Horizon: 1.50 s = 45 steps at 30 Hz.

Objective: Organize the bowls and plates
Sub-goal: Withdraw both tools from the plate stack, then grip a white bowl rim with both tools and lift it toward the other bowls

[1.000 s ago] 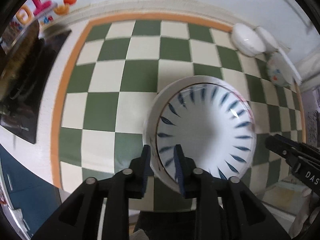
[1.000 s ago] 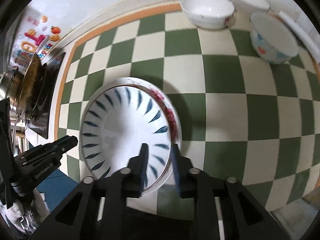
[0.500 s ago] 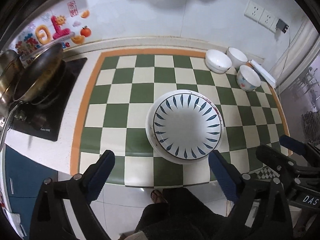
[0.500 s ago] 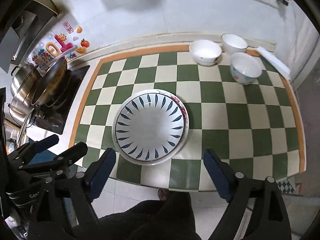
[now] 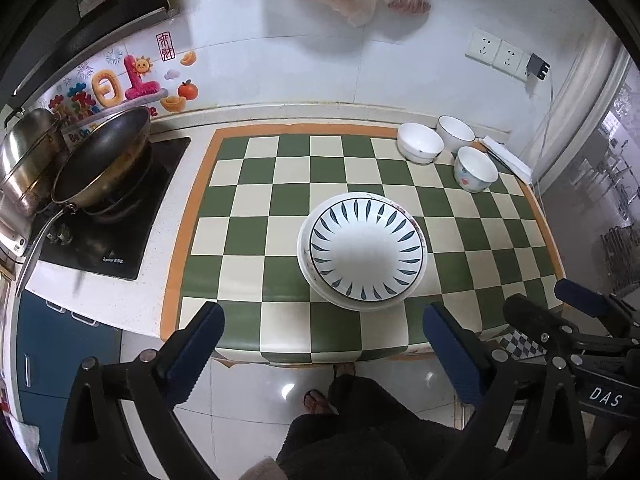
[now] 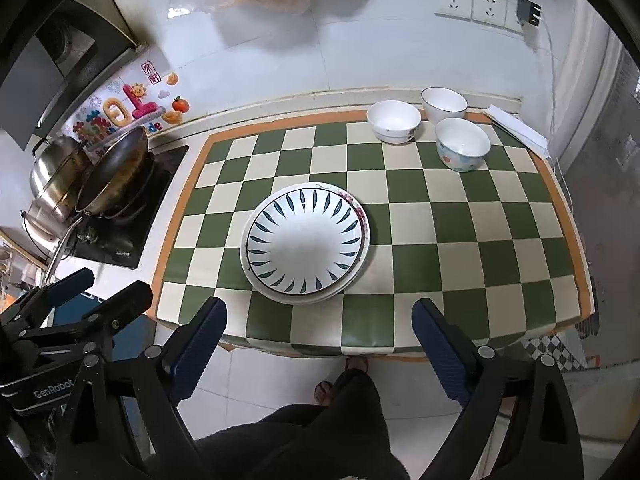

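Note:
A stack of plates, topped by a white plate with blue leaf marks (image 5: 366, 250) (image 6: 305, 243), rests near the front of the green checked mat (image 5: 256, 200) (image 6: 440, 208). Three bowls stand at the back right: a white one (image 5: 420, 143) (image 6: 394, 121), a dark-rimmed one (image 5: 456, 134) (image 6: 444, 105) and a patterned one (image 5: 475, 169) (image 6: 462, 149). My left gripper (image 5: 320, 330) is open and empty, held high in front of the counter. My right gripper (image 6: 319, 326) is open and empty, likewise raised; it also shows in the left wrist view (image 5: 560, 316).
A wok (image 5: 100, 160) (image 6: 112, 170) and a steel pot (image 5: 28, 156) (image 6: 56, 176) sit on the black cooktop at left. A folded white cloth (image 6: 516, 130) lies at the back right. Wall sockets (image 6: 472, 0) are above. The person's legs and feet (image 6: 340, 384) are below.
Both grippers let go of the blue-patterned plate, opened wide and pulled back and up from the counter. The plate now rests on the stack.

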Motion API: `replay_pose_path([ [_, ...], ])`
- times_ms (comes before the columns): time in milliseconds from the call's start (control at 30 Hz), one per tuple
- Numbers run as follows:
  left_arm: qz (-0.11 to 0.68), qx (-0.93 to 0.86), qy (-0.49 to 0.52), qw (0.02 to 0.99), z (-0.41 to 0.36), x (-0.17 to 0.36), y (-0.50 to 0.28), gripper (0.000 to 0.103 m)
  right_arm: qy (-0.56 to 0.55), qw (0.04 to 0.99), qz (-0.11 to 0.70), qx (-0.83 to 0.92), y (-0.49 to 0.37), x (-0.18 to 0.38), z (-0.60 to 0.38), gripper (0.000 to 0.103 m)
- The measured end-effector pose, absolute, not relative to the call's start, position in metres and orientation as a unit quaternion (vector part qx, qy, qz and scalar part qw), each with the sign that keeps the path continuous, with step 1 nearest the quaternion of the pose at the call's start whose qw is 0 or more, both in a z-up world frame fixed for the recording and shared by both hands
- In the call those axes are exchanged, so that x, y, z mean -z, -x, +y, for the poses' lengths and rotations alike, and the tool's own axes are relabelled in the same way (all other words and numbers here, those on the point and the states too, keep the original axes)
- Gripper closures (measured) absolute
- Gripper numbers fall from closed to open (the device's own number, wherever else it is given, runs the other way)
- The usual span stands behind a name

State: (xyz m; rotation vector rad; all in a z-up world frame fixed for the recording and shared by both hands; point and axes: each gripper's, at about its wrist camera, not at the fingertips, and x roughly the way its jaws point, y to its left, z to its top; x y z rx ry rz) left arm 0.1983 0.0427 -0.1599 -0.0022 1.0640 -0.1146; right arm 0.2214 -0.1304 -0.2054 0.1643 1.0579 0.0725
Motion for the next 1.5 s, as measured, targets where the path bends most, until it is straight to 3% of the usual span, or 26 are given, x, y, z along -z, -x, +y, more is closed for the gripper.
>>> replay_pose_path([
  [433,0.504,0.057,-0.001,0.862,0.008,0.165,-0.25,0.001,-0.158,0.848,0.5,-0.075,-0.262,0.215,-0.182,0.006],
  [833,0.56,0.074,0.053,0.824,-0.067,0.221,-0.432,0.003,-0.207,0.818,0.533,-0.067,-0.429,0.256,-0.306,0.007],
  [1167,0.627,0.085,0.117,0.765,-0.109,0.294,-0.581,0.03,-0.184,0.788,0.581,-0.083,-0.61,0.321,-0.354,0.014],
  [1267,0.646,0.086,0.115,0.75,-0.122,0.316,-0.608,0.045,-0.165,0.774,0.606,-0.083,-0.653,0.345,-0.356,0.027],
  [1333,0.658,0.09,0.11,0.74,-0.13,0.33,-0.62,0.061,-0.157,0.767,0.616,-0.082,-0.668,0.358,-0.356,0.036],
  [1500,0.68,0.095,0.082,0.723,-0.145,0.361,-0.637,0.075,-0.142,0.747,0.645,-0.078,-0.694,0.389,-0.352,0.062],
])
